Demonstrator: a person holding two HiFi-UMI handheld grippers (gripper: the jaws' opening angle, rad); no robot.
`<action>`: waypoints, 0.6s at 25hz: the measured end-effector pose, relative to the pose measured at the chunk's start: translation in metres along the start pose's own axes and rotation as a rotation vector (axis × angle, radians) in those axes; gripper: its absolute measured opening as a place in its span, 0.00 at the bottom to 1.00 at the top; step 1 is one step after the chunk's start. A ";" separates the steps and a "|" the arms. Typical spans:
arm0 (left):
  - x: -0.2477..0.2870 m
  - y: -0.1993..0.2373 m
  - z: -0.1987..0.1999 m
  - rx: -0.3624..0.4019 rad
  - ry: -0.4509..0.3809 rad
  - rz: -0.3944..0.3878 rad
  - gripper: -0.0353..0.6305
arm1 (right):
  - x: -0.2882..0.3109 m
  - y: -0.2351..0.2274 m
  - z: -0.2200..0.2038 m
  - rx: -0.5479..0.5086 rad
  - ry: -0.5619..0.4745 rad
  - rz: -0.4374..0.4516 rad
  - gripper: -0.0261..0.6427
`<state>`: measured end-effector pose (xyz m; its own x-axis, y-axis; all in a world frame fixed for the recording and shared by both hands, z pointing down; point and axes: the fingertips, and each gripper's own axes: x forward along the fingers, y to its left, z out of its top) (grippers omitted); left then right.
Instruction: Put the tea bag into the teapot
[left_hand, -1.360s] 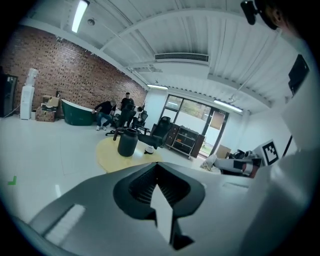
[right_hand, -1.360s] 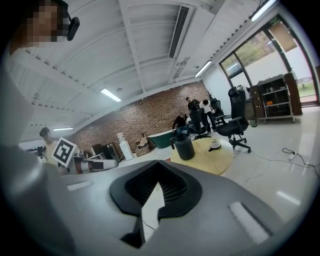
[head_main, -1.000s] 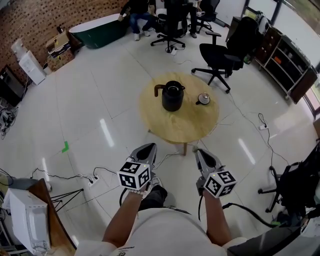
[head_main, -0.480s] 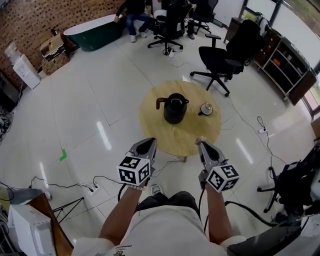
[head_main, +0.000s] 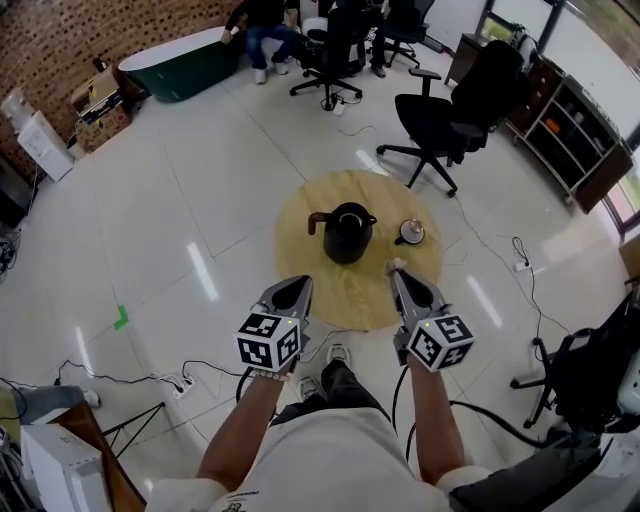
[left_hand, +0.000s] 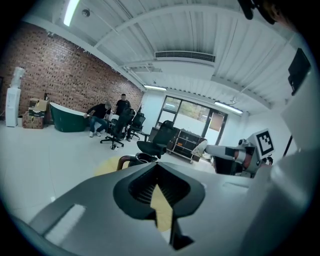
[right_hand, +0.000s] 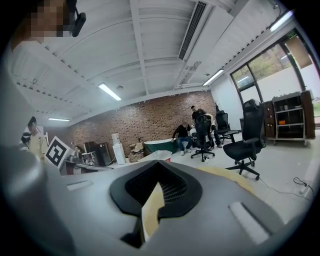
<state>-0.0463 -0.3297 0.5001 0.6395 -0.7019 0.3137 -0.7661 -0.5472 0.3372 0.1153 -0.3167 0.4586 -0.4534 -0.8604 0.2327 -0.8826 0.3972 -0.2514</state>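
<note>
A black teapot (head_main: 347, 232) with a brown handle stands near the middle of the round wooden table (head_main: 310, 290), its top open. Its rim and handle also peek over the left jaws, teapot (left_hand: 136, 158). My right gripper (head_main: 397, 270) hovers over the table's near edge, shut on a pale tea bag (head_main: 396, 265); the tea bag (right_hand: 157, 156) shows as a light scrap sticking out past the closed jaws. My left gripper (head_main: 299, 286) is level with it at the near left rim, shut and holding nothing.
A small round lid-like piece (head_main: 409, 232) lies right of the teapot. Black office chairs (head_main: 447, 118) stand beyond the table, a green tub (head_main: 180, 62) and seated people at the back. Cables and a power strip (head_main: 185, 358) lie on the white floor.
The person has stepped toward the table, so both grippers have come from over the floor to its near edge. Both stay shut, the right one still holding the tea bag.
</note>
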 end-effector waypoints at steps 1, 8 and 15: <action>0.005 0.002 0.002 0.000 0.002 0.002 0.07 | 0.009 -0.004 0.000 0.000 0.008 0.003 0.04; 0.042 0.025 0.020 -0.020 0.012 0.016 0.07 | 0.074 -0.033 0.002 -0.006 0.074 0.024 0.04; 0.066 0.041 0.054 -0.055 0.021 0.049 0.07 | 0.122 -0.052 0.022 -0.022 0.147 0.061 0.04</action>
<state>-0.0393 -0.4232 0.4866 0.6028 -0.7173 0.3495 -0.7922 -0.4859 0.3692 0.1088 -0.4489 0.4793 -0.5181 -0.7792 0.3526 -0.8546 0.4554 -0.2494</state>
